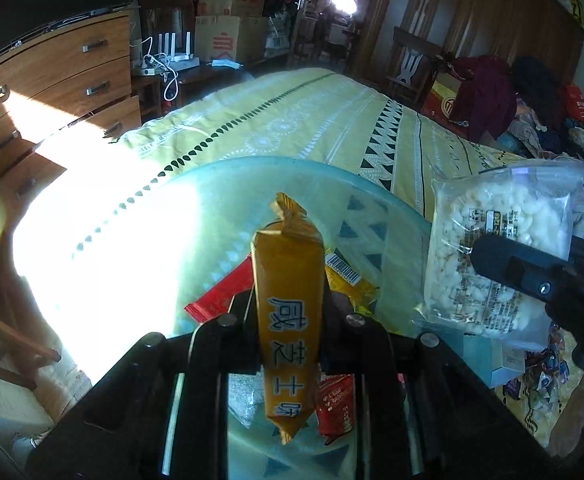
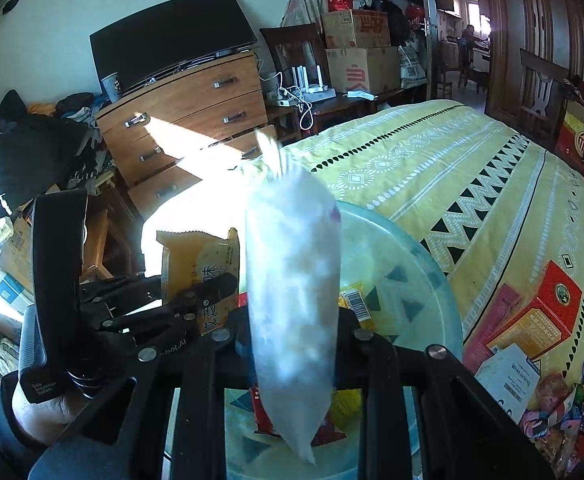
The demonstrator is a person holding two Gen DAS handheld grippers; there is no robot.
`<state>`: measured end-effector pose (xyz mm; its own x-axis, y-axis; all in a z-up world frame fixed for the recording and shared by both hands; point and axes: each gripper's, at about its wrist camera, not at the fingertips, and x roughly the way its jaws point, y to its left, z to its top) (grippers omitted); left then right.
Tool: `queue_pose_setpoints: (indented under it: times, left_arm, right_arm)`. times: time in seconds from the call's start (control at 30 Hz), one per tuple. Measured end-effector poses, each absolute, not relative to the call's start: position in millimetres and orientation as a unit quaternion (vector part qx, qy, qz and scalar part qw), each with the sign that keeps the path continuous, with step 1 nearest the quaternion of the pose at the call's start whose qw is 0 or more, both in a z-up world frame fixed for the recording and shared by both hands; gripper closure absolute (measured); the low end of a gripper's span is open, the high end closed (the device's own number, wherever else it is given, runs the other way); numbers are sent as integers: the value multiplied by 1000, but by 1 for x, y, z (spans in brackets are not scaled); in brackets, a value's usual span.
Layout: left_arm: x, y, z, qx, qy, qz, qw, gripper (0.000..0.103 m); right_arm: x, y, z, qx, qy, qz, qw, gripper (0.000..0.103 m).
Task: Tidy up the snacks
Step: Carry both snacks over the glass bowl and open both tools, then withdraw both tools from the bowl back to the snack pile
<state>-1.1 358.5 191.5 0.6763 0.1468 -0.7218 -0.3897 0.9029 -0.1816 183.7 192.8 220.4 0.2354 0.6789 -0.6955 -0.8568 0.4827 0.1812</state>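
Note:
My left gripper (image 1: 288, 308) is shut on a mustard-orange snack packet (image 1: 288, 264) with Chinese characters, held upright over a translucent blue-green bowl (image 1: 252, 184). A red packet (image 1: 220, 296) and a yellow barcoded packet (image 1: 343, 276) lie in the bowl. My right gripper (image 2: 292, 320) is shut on a clear bag of white puffed snack (image 2: 292, 260), also above the bowl (image 2: 411, 256). In the left wrist view the bag (image 1: 503, 216) hangs at the right with the right gripper (image 1: 491, 256) on it. The right wrist view has the left gripper (image 2: 216, 284) and its packet (image 2: 200, 256) at the left.
The bowl rests on a yellow patterned bedspread (image 2: 431, 168). A red-orange box (image 2: 539, 316), a white card (image 2: 507, 376) and several small wrapped candies (image 2: 563, 404) lie to the right. A wooden dresser (image 2: 188, 120) stands beyond the bed's left side. A person's hand (image 2: 40, 408) holds the left tool.

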Motion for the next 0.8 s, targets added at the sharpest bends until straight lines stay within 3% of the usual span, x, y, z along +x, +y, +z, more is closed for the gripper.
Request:
queue_pose_setpoints:
  times: [0.4,0.43,0.5,0.57,0.63,0.73,0.8]
  left_arm:
    - [0,363,189,-167,380,154,897,82]
    - [1,363,188,-167,382,154,896,79]
    - [0,364,188,-167,379,162,895,59]
    - [-3,365,190,-166,369,178,897,17]
    - [-7,365,194,-162,352,195,901,9]
    - [-11,366,195,-165,351,193,901,9]
    - [-14,366,195,-169,348,193,902,9]
  right_arm:
    - [183,200,217,-125,374,499,772,75]
    - [184,200,217,-123,376,499,771,73]
    - [186,199,216,-118,377,498,772,65]
    - [186,197,216,-117,378,496,773,45]
    - [185,196,216,-119,376,493,776,39]
    - [181,184,220,-114,362,481,790,15]
    - [174,166,225,-97,351,481,797,13]
